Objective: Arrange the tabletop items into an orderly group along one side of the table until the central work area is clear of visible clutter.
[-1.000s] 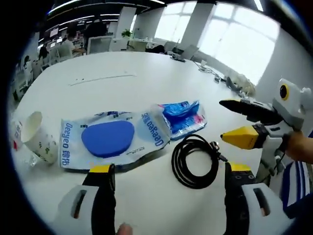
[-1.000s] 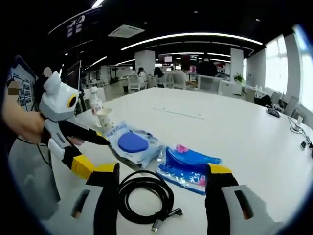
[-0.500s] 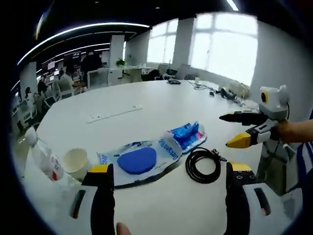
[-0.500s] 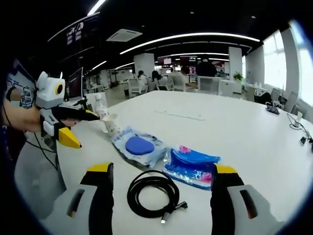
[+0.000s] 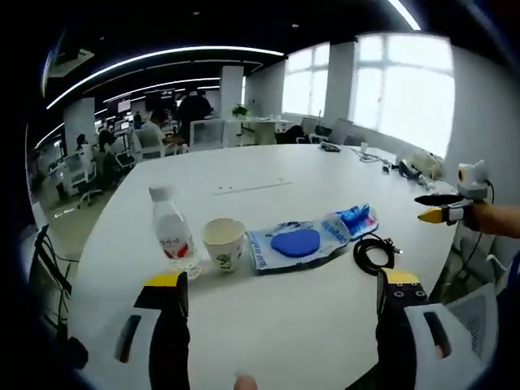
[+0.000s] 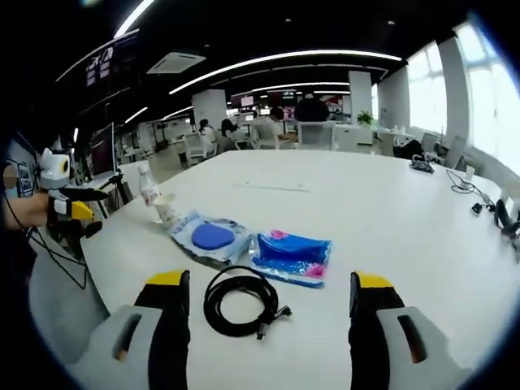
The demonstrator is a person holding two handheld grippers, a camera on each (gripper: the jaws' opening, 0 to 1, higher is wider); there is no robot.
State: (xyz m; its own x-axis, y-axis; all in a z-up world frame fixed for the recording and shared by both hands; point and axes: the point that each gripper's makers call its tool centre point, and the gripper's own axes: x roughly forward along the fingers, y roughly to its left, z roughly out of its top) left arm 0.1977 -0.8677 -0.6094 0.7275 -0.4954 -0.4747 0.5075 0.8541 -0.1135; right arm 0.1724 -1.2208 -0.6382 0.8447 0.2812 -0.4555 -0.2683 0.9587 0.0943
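Left gripper view: the left gripper (image 5: 280,305) stands wide and holds nothing, its jaws rising at lower left and lower right of the frame. Between them, across mid-frame, the items run in one line on the white table (image 5: 268,341) — water bottle (image 5: 172,237) at left, paper cup (image 5: 223,243) just beside it, wipes pack with the blue lid (image 5: 298,242), blue packet (image 5: 355,219), coiled black cable (image 5: 372,253) at right. The right gripper (image 5: 443,208) shows at the far right edge (its spread is too small to read there).

Right gripper view: the right gripper (image 6: 268,317) is also wide and empty. Its nearest item is the cable (image 6: 240,301), lying between its jaws at lower centre; the blue packet (image 6: 290,257) and wipes pack (image 6: 209,238) sit just above. Bottle (image 6: 148,186) and cup (image 6: 168,209) lie at mid-left, near the left gripper (image 6: 69,205) — so I judge each tool nearer its own end of the row.
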